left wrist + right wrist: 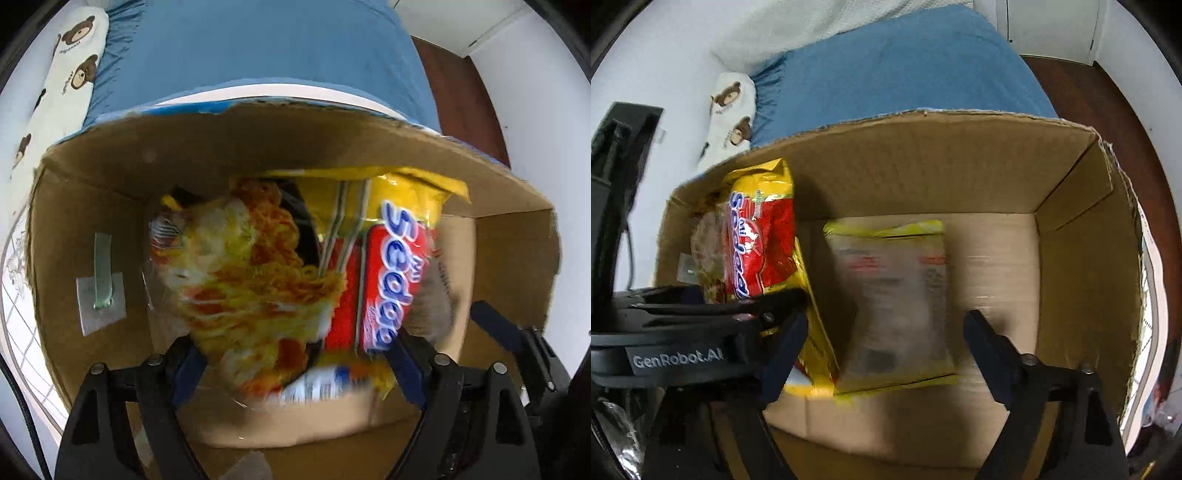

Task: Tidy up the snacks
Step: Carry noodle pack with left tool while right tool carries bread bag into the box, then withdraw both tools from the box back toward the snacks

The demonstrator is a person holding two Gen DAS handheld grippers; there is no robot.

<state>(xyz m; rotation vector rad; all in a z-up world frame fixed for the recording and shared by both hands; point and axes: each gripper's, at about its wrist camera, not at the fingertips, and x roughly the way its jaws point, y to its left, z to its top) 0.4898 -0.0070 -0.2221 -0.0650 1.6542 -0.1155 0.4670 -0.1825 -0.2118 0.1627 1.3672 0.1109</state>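
While my left gripper (pixel 295 354) pinches a noodle packet (pixel 280 266) at the cardboard box's (pixel 923 162) left wall, a second packet (pixel 897 306) lies flat on the box floor between my right gripper's (pixel 882 343) spread jaws.

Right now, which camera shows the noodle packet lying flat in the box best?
The right wrist view: the flat noodle packet lies whole on the box floor between the open right tool, though blurred. In the left wrist view I cannot pick it out; the held packet fills the middle.
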